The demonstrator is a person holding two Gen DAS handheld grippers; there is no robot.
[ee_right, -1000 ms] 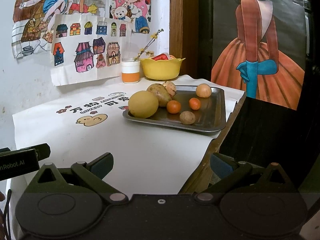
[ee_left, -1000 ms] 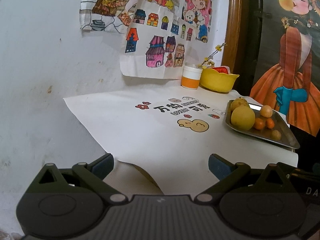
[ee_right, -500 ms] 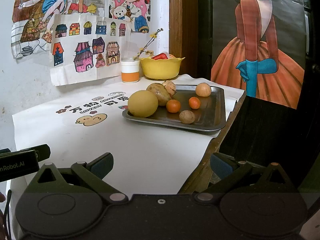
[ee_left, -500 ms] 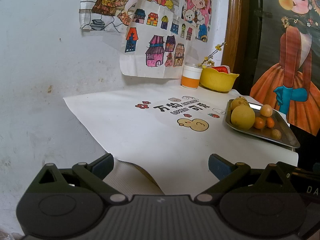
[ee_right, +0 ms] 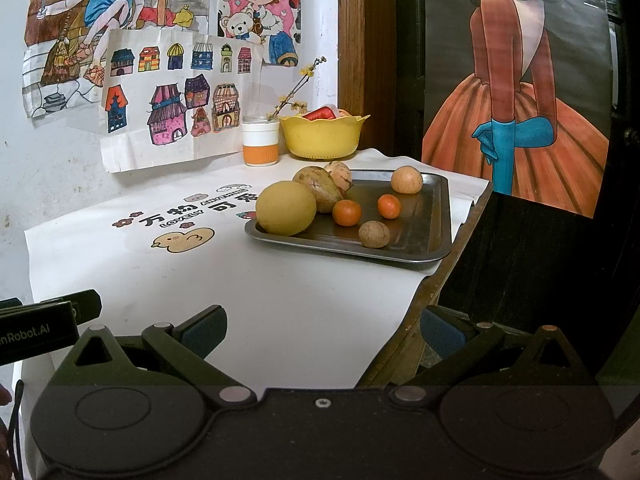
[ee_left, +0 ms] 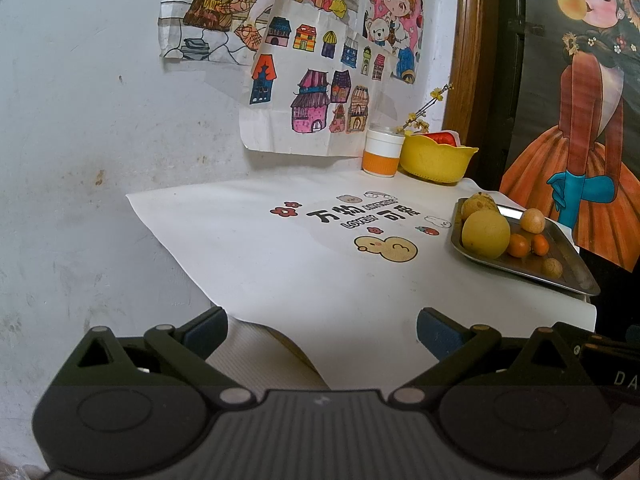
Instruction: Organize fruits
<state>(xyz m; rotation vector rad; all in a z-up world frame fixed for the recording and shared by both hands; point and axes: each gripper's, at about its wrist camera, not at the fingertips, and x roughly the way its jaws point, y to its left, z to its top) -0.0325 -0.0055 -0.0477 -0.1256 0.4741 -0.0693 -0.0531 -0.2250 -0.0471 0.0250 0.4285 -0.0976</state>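
Both claws, left claw (ee_left: 322, 326) and right claw (ee_right: 323, 326), gape wide, holding nothing. Fruits (ee_right: 286, 208) sit on the tray (ee_right: 420, 256); sorting could be pending or finished.

The room light is soft and a bit dim. The white tabletop (ee_right: 168, 280) looks bright, and the fruit drops small dark shadows on the metal tray (ee_right: 424, 236). A shiny spot glows at the back of the tray in the left view. Straight lines bend near the edges, and the corners go black.
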